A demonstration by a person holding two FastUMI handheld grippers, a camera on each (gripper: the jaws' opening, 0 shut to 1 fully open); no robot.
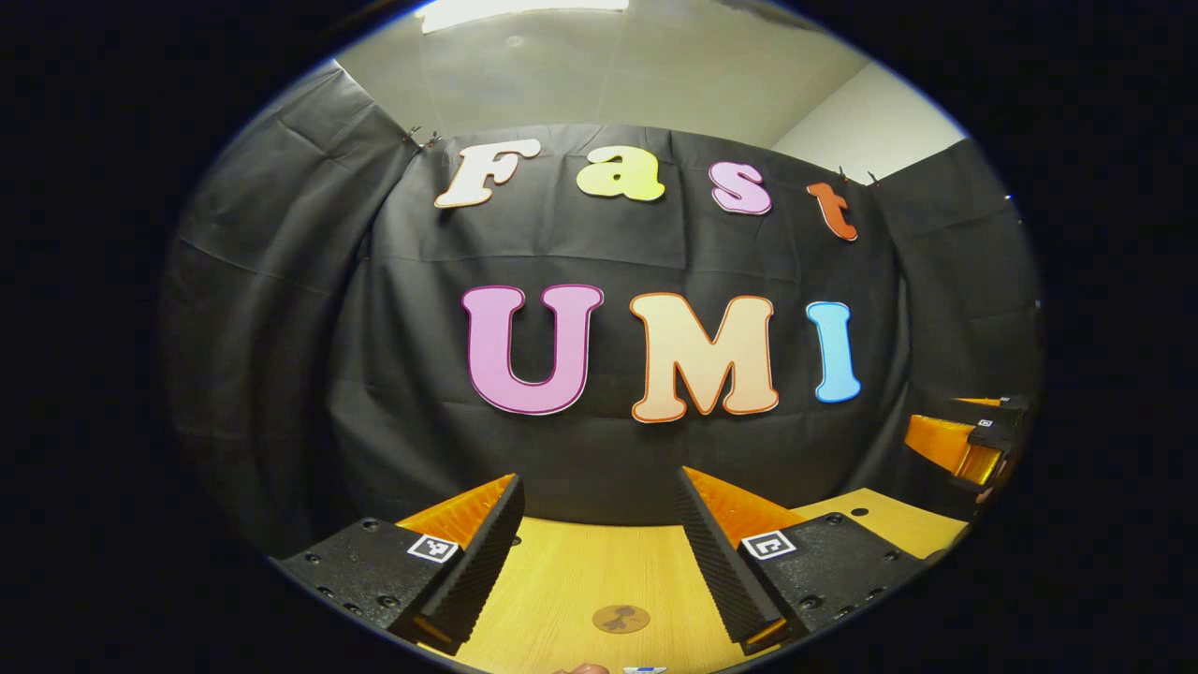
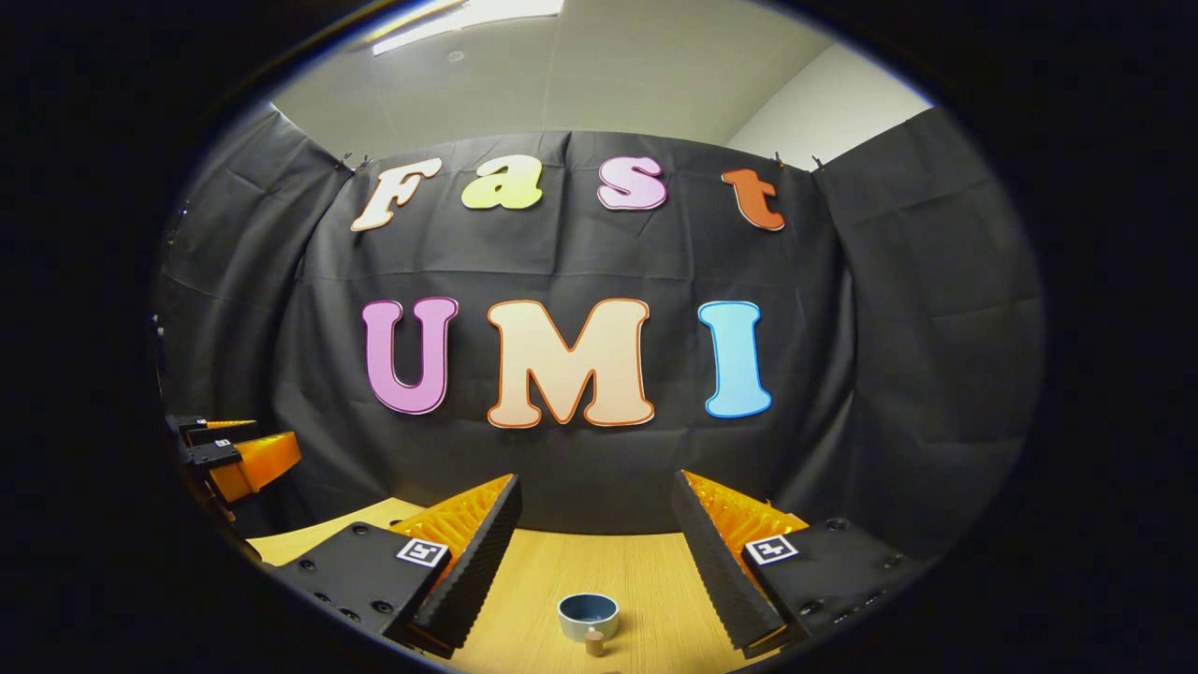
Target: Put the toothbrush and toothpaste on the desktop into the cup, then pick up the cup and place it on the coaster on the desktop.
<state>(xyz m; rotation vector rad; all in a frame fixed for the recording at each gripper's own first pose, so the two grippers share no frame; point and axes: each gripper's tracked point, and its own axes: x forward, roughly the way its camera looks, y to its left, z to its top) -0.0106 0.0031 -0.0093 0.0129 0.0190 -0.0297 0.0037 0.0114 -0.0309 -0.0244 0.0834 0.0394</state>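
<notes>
Both grippers hang above the desk with nothing in them: my left gripper (image 1: 599, 543) has its fingers spread wide, and my right gripper (image 2: 594, 543) is spread just as wide, each looking toward the black cloth wall.

From largest to smallest, the wooden desk (image 1: 571, 571) runs under both tools up to the cloth. On it, in the right gripper view, the cup (image 2: 589, 615) stands upright between my right fingers but lower and farther off, its mouth open to the top. I can see a dark inside and nothing standing up out of it, so I judge it empty, though its bottom is hidden from me. Just beside it, on my near side, sits a small brownish stub (image 2: 594, 641); I cannot tell what it is. In the left gripper view, the round coaster (image 1: 620, 618) lies flat on the desk below my left fingers, with nothing on it. At the very bottom edge of that view are two small bits I cannot make out; they may be the toothbrush and toothpaste, but I won't claim it.

I judge the task barely begun. To do the first pickup well, I should tip a gripper down until the toothbrush is plainly seen, close across its handle, then lower it upright into the cup without knocking it over.
</notes>
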